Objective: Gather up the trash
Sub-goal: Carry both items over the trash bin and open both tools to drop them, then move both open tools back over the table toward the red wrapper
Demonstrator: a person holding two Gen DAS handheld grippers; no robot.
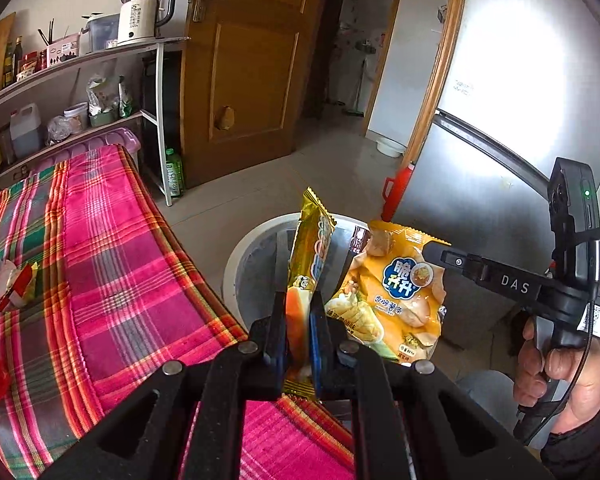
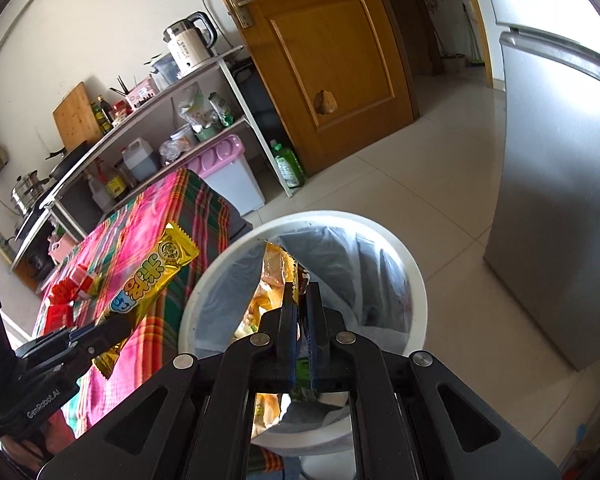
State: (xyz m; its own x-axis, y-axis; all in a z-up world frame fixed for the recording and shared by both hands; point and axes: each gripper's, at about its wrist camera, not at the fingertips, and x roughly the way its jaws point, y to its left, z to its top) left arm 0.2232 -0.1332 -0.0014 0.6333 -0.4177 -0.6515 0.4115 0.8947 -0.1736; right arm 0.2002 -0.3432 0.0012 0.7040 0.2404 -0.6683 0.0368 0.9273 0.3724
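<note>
My left gripper [image 1: 300, 304] is shut on a long gold snack wrapper [image 1: 312, 252], held upright at the table's corner beside the white trash bin [image 1: 240, 256]. The same gold wrapper [image 2: 152, 284] and left gripper [image 2: 116, 326] show at the left of the right wrist view. My right gripper [image 2: 302, 292] is shut on an orange chip bag [image 2: 274, 276], seen edge-on above the bin's [image 2: 404, 264] grey-lined opening. In the left wrist view the chip bag [image 1: 396, 292] hangs over the bin from the right gripper [image 1: 430, 250], held by a hand [image 1: 556, 376].
A table with a pink plaid cloth [image 1: 100, 248] carries red and white wrappers [image 1: 8, 284] at its left. A silver fridge [image 1: 500, 140] stands right of the bin, with a red item [image 1: 396, 190] at its foot. A shelf rack [image 2: 140, 136], lilac-lidded bin [image 2: 228, 172] and wooden door [image 2: 324, 52] lie behind.
</note>
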